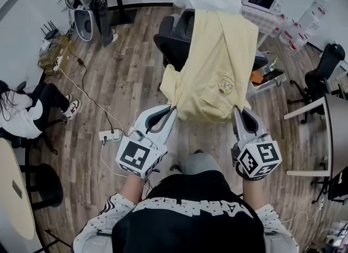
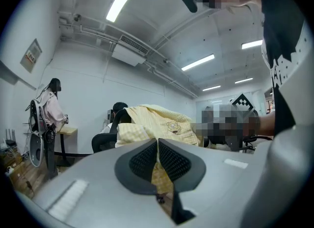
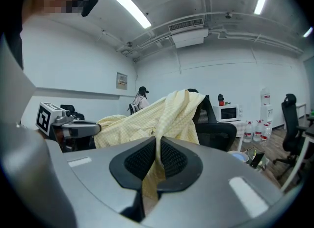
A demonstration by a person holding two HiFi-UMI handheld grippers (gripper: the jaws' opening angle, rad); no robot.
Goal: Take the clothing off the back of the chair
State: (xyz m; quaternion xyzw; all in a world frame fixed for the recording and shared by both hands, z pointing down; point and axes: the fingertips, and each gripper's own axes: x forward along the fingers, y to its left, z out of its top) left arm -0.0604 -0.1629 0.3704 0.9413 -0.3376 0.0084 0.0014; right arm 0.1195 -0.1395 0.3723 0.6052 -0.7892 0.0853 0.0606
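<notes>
My left gripper (image 1: 173,108) and right gripper (image 1: 237,110) clench their jaws on the hem corners of the pale-yellow checked fabric shirt (image 1: 217,67), judged light and limp, draped over the black chair (image 1: 173,41).

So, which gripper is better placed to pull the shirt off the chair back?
Probably the right gripper: it holds the hem of the yellow shirt in line with the part draped over the chair back. The left gripper holds a bunched side corner.

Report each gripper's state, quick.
Left gripper: shut on the yellow checked shirt.
Right gripper: shut on the same shirt's other lower corner.
</notes>
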